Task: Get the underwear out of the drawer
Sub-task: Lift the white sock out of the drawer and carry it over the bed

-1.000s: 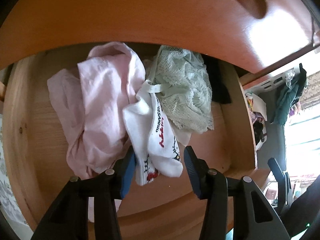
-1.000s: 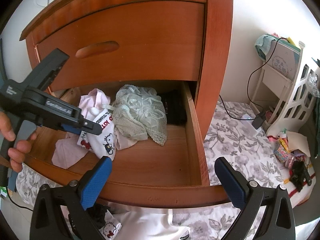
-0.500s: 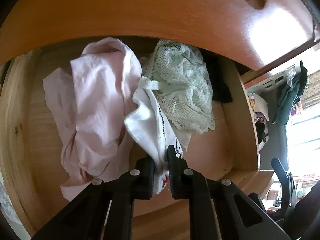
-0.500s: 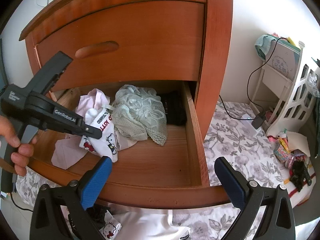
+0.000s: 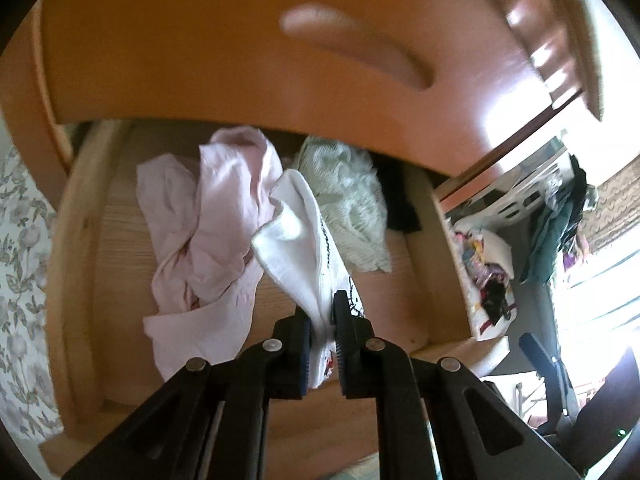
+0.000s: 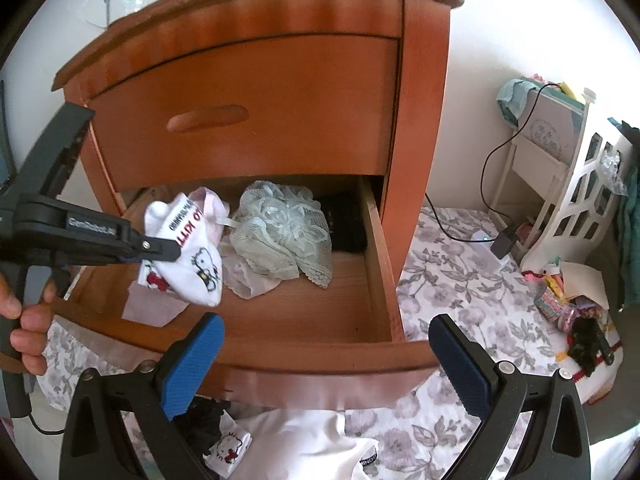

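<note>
My left gripper (image 5: 322, 320) is shut on the white printed underwear (image 5: 298, 236), which hangs lifted above the open wooden drawer (image 6: 384, 264). In the right wrist view the same white underwear (image 6: 188, 256) dangles from the left gripper (image 6: 170, 250) over the drawer's left half. Pink underwear (image 5: 208, 240) and pale green lace underwear (image 6: 280, 236) lie inside, with a dark garment (image 6: 344, 220) at the back right. My right gripper (image 6: 324, 360) stands open in front of the drawer's front panel, holding nothing.
A closed upper drawer (image 6: 248, 116) with a recessed handle sits above the open one. White and dark garments (image 6: 288, 444) lie on the floral sheet (image 6: 452, 280) below the drawer front. A white rack (image 6: 576, 200), cable and clutter stand at the right.
The left gripper shut on the white underwear and has lifted it up and back out of the pile. The right gripper has stayed open and drawn back a little.
</note>
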### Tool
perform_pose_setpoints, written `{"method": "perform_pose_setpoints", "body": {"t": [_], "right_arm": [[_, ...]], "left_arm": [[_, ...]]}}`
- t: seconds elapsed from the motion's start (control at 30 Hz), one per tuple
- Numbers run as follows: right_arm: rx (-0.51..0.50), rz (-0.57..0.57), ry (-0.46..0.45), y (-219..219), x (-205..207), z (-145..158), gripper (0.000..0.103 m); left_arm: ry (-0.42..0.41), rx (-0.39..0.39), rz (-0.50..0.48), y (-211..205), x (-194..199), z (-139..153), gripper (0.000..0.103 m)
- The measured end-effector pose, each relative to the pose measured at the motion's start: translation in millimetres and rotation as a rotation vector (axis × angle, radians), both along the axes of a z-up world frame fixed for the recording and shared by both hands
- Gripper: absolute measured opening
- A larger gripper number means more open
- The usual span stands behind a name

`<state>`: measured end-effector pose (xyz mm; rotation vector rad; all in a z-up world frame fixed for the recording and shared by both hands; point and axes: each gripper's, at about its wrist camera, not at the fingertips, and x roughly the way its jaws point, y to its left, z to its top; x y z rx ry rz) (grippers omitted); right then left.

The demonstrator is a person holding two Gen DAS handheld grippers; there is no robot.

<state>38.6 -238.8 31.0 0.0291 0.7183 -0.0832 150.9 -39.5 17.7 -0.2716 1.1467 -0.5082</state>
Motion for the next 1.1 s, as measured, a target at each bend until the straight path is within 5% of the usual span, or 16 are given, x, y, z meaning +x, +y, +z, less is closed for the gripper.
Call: {"method": "perform_pose_setpoints", "body": {"t": [0.67, 1.1], "right_arm": [[-0.019, 0.002, -0.047, 19, -59, 32, 0.103], [-0.031, 0.028, -0.060, 34, -79, 39, 0.103]], "left_arm": [[-0.188, -0.177, 0.137, 70, -93, 75, 0.011], [-0.239, -0.175, 0.225, 105, -143, 78, 0.011]]}}
